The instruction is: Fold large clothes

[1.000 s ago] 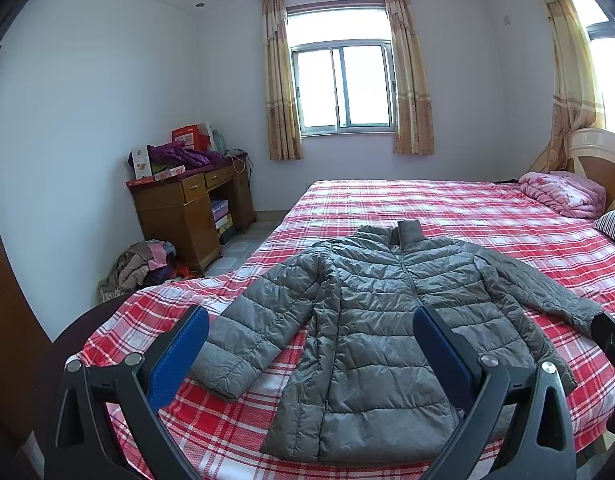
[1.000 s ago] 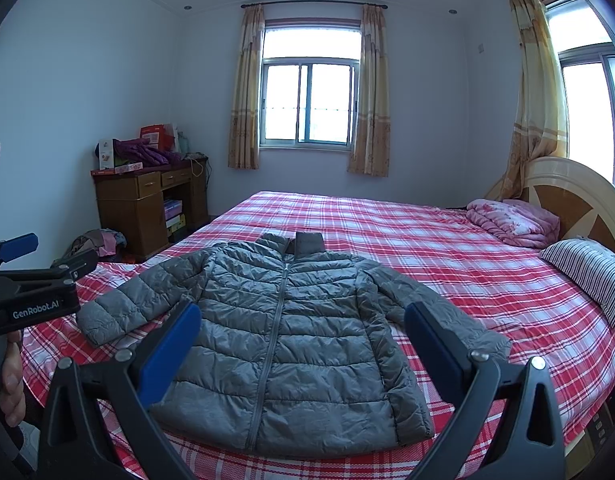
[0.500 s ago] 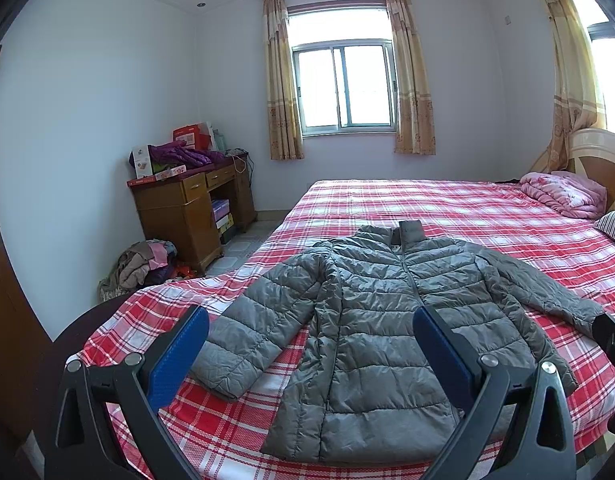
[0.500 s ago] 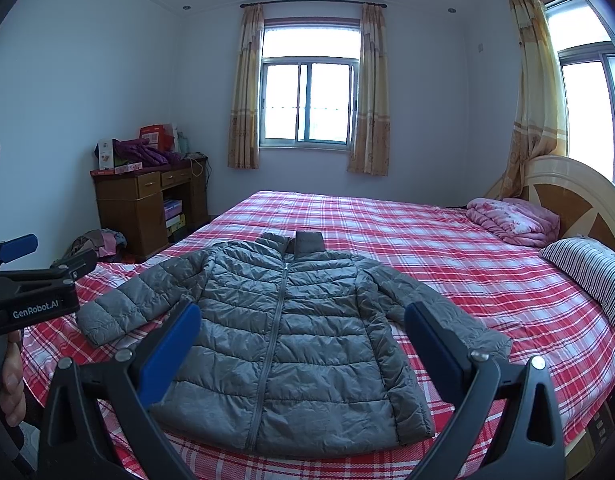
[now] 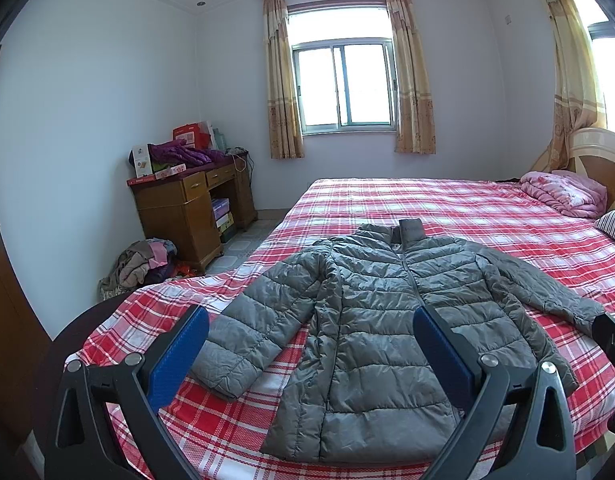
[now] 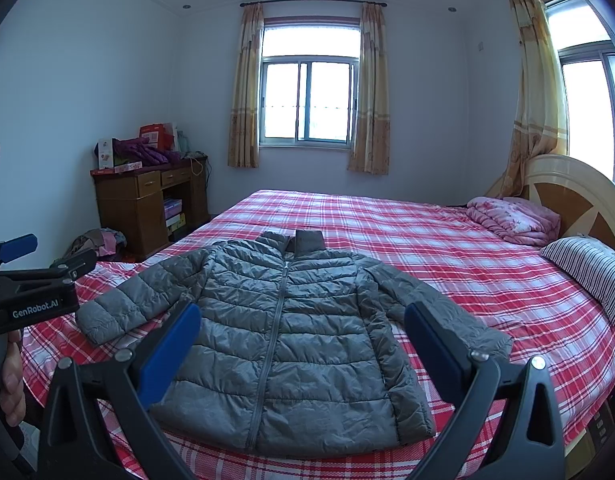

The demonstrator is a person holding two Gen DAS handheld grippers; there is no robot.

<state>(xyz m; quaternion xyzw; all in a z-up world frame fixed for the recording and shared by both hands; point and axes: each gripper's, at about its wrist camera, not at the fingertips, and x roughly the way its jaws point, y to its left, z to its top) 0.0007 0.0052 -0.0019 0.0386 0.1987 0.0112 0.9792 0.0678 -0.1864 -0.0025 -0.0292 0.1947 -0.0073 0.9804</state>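
Grey jacket flat beyond spread fingers.

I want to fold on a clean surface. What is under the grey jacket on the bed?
The grey jacket lies flat, front up, on the red plaid sheet. Only that sheet shows around it; anything beneath the jacket itself is covered.

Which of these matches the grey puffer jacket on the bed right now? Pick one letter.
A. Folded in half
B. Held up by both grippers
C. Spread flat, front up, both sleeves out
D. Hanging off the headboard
C: the grey puffer jacket lies flat on the plaid bed, zipper facing up, sleeves angled outward; both grippers are open, holding nothing.
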